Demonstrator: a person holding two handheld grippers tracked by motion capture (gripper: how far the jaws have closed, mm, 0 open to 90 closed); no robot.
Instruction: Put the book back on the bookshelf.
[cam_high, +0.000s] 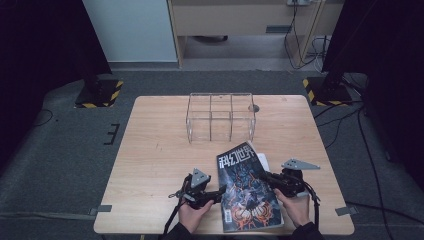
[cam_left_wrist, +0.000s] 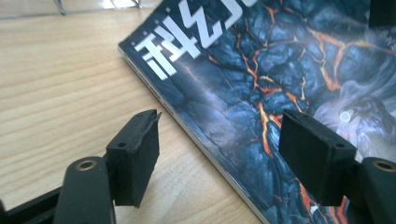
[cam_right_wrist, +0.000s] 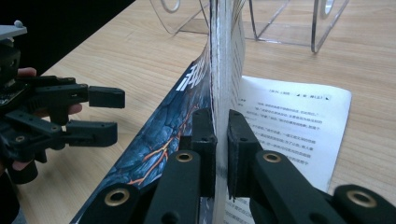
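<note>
A magazine (cam_high: 247, 192) with a dark lava-pattern cover and white title letters lies near the table's front edge. In the right gripper view, my right gripper (cam_right_wrist: 222, 135) is shut on the cover and a sheaf of pages (cam_right_wrist: 224, 56), which stand up on edge above an opened white text page (cam_right_wrist: 289, 126). My left gripper (cam_high: 218, 194) sits at the magazine's left edge. Seen along its own jaws, the left gripper (cam_left_wrist: 219, 140) is open, one jaw over bare wood and the other over the cover (cam_left_wrist: 261, 70), pressing on nothing. It also appears as the left gripper (cam_right_wrist: 109, 114) beside the cover.
A clear acrylic divided organizer (cam_high: 221, 117) stands at the middle back of the wooden table (cam_high: 155, 150). Black stands with striped bases (cam_high: 100, 92) flank the table's far corners. Cables trail on the grey floor to the right.
</note>
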